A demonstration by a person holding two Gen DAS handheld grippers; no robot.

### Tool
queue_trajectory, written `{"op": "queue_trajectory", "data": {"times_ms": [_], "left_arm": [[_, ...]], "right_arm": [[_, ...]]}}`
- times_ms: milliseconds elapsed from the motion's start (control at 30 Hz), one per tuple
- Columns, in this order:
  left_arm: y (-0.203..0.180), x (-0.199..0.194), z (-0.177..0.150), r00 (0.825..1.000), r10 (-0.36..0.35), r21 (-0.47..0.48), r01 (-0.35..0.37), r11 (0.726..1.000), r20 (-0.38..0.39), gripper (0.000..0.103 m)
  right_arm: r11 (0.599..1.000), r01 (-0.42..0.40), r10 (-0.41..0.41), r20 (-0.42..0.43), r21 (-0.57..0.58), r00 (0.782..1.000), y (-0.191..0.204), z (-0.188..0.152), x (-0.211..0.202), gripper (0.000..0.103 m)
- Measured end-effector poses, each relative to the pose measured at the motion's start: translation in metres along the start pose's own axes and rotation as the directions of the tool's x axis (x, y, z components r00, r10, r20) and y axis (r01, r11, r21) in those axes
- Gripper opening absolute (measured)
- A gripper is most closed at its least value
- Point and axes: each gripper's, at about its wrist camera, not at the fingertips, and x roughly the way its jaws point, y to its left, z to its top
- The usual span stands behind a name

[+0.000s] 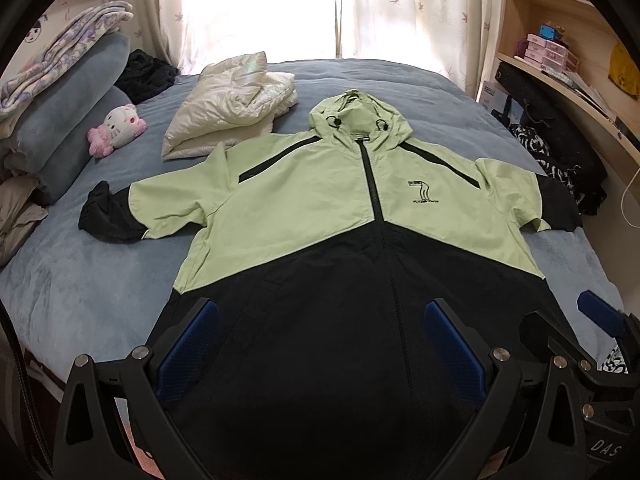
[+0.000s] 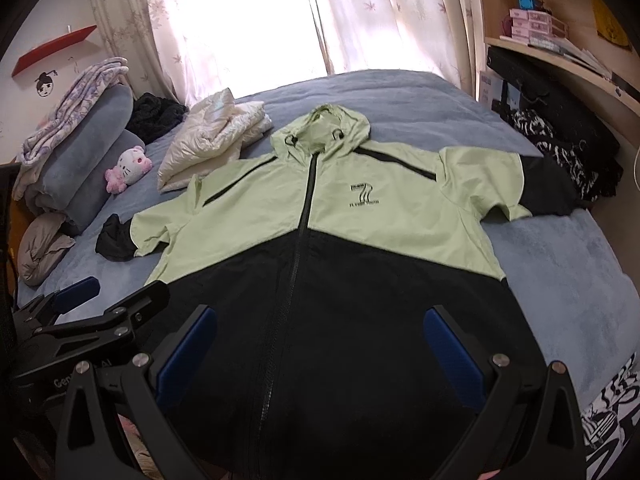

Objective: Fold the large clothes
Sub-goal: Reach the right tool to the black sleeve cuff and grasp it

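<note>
The hooded jacket (image 1: 320,208), pale green above and black below, lies zipped and face up on the bed (image 1: 80,288), hood at 12 o'clock, hem at 6, sleeves spread toward 9 and 3. Folding looks not yet begun; this reads as the start, with the garment laid flat. The left gripper (image 1: 320,344) and right gripper (image 2: 320,348) both hover over the black hem with fingers spread wide, holding nothing. Next, I judge, each should take a side or sleeve and bring it inward over the zip; the thin fabric may slide or bunch. A folded cream garment (image 1: 232,108) sits at 11 o'clock just beside the shoulder, a pink plush toy (image 1: 116,128) at 10, stacked bedding (image 1: 60,92) beyond, curtains (image 1: 260,8) at 12, shelves (image 1: 560,52) at 2
</note>
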Motion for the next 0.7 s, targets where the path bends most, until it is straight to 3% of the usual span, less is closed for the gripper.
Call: {"op": "queue_trajectory", "data": {"times_ms": [200, 467, 600, 700], "left_arm": [[-0.007, -0.005, 0.021, 0.998, -0.047, 0.015, 0.047, 0.999, 0.041, 0.102], [-0.029, 0.0, 0.074, 0.992, -0.104, 0.04, 0.102, 0.994, 0.064, 0.102], [-0.045, 0.003, 0.107, 0.98, -0.172, 0.039, 0.169, 0.985, 0.097, 0.102], [-0.06, 0.003, 0.134, 0.974, -0.181, 0.051, 0.175, 0.983, 0.136, 0.102]], "right_arm": [[1.0, 0.003, -0.002, 0.032, -0.019, 0.999, -0.002, 0.02, -0.006, 0.103], [0.999, 0.011, -0.015, 0.11, 0.041, 0.994, -0.04, 0.068, -0.016, 0.103], [0.994, 0.083, -0.097, 0.217, 0.074, 0.971, -0.071, 0.1, -0.035, 0.103], [0.988, 0.139, -0.152, 0.263, 0.071, 0.953, -0.093, 0.124, -0.047, 0.103]]}}
